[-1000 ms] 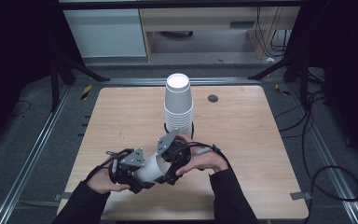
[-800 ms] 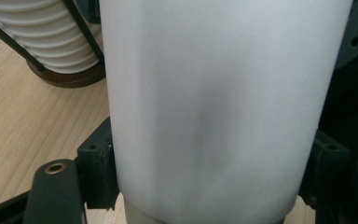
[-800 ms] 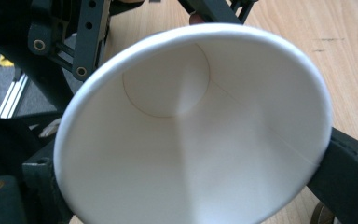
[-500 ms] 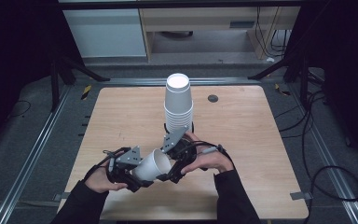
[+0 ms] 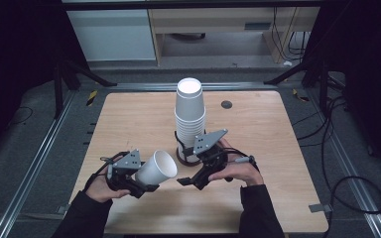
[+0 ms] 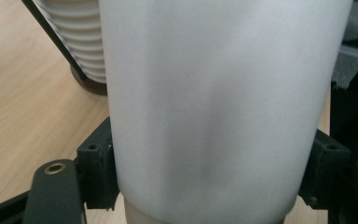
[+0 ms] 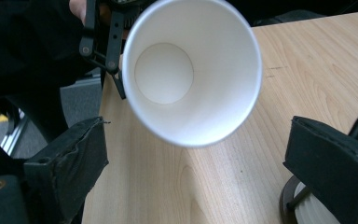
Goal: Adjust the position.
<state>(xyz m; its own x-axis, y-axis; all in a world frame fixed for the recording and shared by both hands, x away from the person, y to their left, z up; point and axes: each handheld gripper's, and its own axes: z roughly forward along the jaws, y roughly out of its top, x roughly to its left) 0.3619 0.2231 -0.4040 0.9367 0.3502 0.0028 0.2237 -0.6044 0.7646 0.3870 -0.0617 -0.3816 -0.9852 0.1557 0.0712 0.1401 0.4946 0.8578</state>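
While my left claw [image 5: 144,181] pinches the single cup [image 5: 157,167] lying sideways at lower left of the high view, my right claw [image 5: 191,181] gapes empty. That cup has been separated from the stack [image 5: 190,119] at centre; next, I judge, I must stand it upright on the surface [image 5: 258,129].

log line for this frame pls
left gripper: shut on cup, cup tilted, mouth toward right gripper | right gripper: open, empty, apart from cup | stack: upright in holder, mid-table
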